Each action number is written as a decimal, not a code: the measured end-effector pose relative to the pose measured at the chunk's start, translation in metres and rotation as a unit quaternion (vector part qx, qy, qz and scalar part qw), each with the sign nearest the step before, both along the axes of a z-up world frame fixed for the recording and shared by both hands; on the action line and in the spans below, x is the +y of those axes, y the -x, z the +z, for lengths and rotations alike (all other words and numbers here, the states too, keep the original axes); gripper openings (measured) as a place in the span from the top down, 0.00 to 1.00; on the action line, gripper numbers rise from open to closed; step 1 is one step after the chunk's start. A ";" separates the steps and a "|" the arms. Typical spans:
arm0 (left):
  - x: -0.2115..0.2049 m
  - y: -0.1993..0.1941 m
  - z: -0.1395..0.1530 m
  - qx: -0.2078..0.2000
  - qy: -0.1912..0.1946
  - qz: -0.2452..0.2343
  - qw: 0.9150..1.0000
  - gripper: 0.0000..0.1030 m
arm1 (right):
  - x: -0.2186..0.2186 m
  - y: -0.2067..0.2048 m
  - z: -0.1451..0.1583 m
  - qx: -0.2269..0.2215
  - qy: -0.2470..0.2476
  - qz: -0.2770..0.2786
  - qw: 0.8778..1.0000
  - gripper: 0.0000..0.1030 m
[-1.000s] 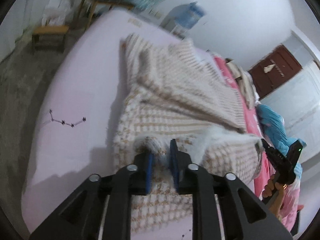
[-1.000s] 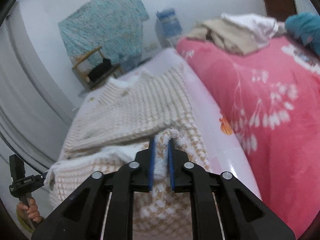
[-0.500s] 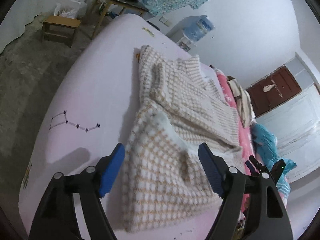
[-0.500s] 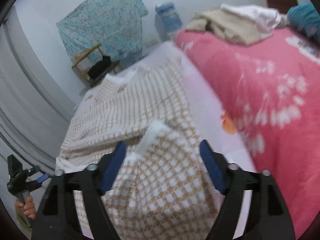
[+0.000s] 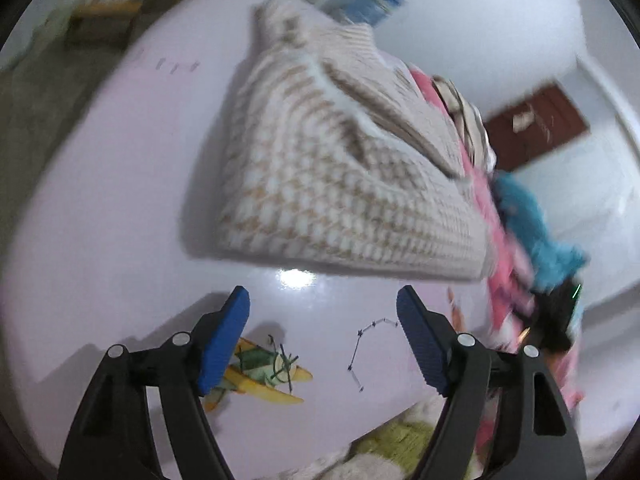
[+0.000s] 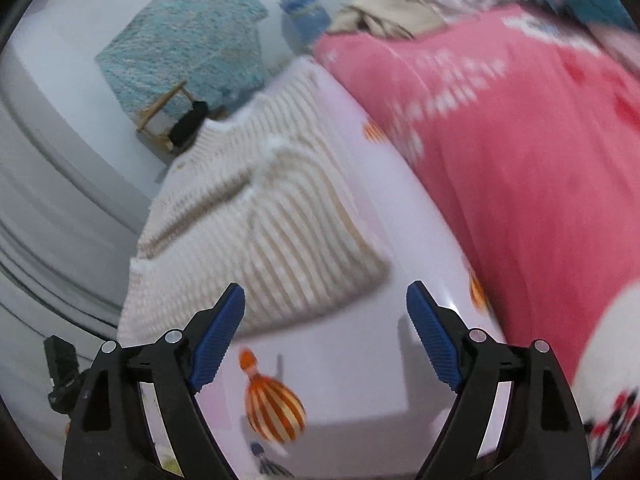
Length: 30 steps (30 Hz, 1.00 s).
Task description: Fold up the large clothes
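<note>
A cream and tan knitted sweater (image 5: pixel 336 168) lies folded on the pale lilac bed sheet (image 5: pixel 120 168); it also shows in the right wrist view (image 6: pixel 256 224). My left gripper (image 5: pixel 323 340) is open and empty, above the bare sheet a little short of the sweater's near folded edge. My right gripper (image 6: pixel 325 340) is open and empty, above the sheet (image 6: pixel 360 360) just past the sweater's near corner. The other gripper shows at the right edge of the left view (image 5: pixel 556 320) and at the lower left of the right view (image 6: pixel 60 376).
A pink flowered quilt (image 6: pixel 520 152) lies along the sweater's right side, with a heap of clothes (image 6: pixel 420 4) and a blue cloth (image 5: pixel 532 224) on it. A wooden chair (image 6: pixel 172 120) and a water jug (image 6: pixel 304 12) stand beyond the bed. A green-yellow garment (image 5: pixel 396 436) lies near my left gripper.
Both grippers let go of the sweater's hem, opened wide and drew back. The folded sweater now lies flat on the sheet, farther from both grippers.
</note>
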<state>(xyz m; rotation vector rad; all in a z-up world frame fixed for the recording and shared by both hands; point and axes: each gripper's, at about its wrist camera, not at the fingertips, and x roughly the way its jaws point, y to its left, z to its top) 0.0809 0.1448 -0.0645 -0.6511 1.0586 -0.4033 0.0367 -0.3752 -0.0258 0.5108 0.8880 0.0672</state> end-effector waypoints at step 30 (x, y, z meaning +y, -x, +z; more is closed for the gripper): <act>-0.004 -0.026 0.005 -0.050 -0.123 0.197 0.971 0.74 | 0.015 -0.048 -0.022 -0.025 0.019 -0.064 0.997 0.75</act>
